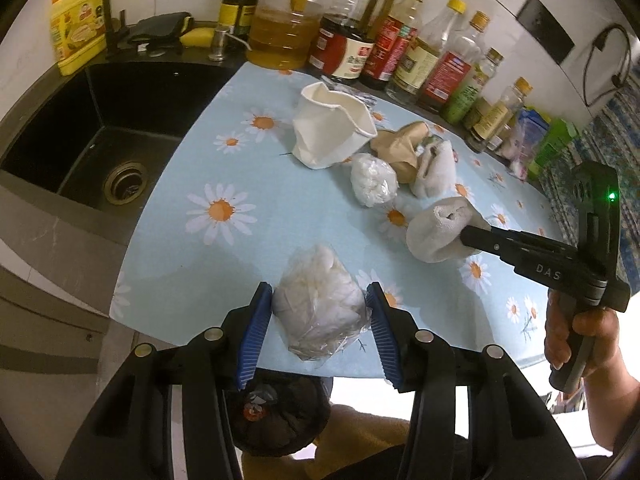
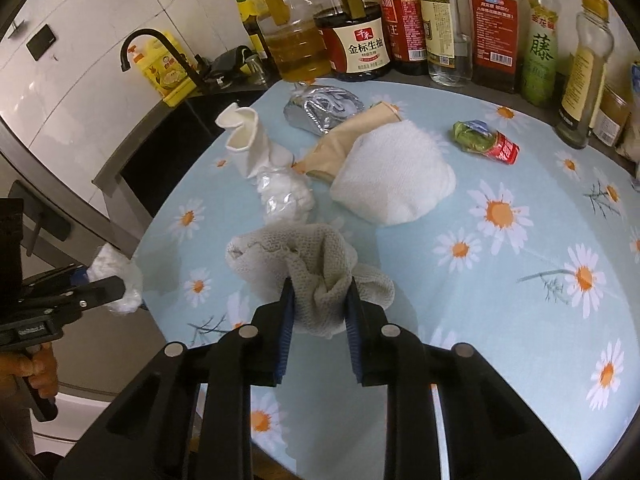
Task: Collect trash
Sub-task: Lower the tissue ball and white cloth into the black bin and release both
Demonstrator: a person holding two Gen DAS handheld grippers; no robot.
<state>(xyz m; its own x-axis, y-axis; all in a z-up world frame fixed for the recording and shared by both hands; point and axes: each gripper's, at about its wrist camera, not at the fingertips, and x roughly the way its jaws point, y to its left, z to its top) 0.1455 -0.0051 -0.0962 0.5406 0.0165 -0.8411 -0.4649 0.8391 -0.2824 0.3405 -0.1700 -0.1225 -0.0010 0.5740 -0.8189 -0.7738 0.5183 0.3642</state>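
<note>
The left gripper (image 1: 319,312) holds a clear plastic bag of white wadding (image 1: 320,304) at the daisy-print surface's (image 1: 200,160) near edge, above a dark bin (image 1: 276,416). The right gripper (image 2: 320,300) pinches a crumpled grey paper towel (image 2: 296,260). That soft towel is caught only by a fold and could slip free in transit.

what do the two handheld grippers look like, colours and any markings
Both are black plastic, with bright blue ribbed pads inside the fingers and round silver pivot pins on the linkages. The right gripper carries raised DAS lettering on its side and a small green light. The left gripper has a small white label. No sleeve is clearly visible.
</note>
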